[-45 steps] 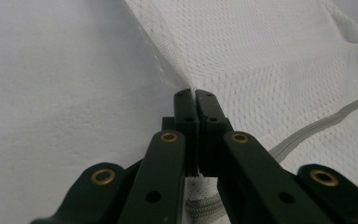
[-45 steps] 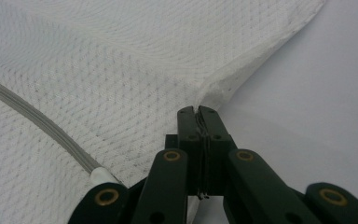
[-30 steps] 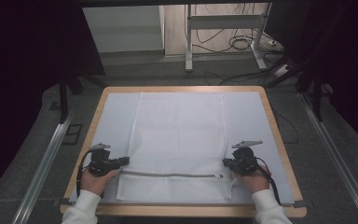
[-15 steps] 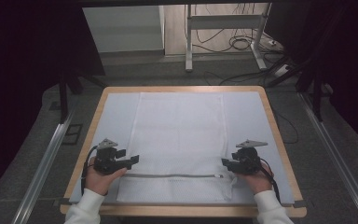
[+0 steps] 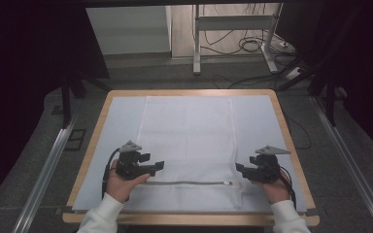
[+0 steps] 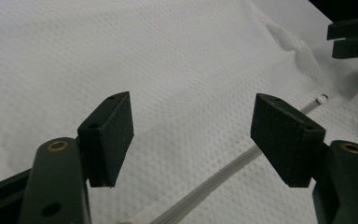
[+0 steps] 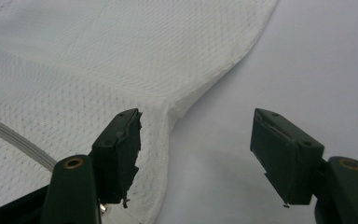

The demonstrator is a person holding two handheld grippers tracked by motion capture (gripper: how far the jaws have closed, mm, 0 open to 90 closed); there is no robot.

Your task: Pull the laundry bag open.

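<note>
Both hand-held grippers' jaws just opened, releasing mesh bag (image 5: 189,145).

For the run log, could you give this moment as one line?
left gripper: just opened, empty | right gripper: just opened, empty | mesh bag: flat on table

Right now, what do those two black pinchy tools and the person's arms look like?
Each hand-held black gripper, left and right, has a grey three-cornered plate on top and a black cable trailing back. The jaws end in flat, dark rectangular pads on arms with brass-coloured rivets. The person wears white long sleeves.
</note>
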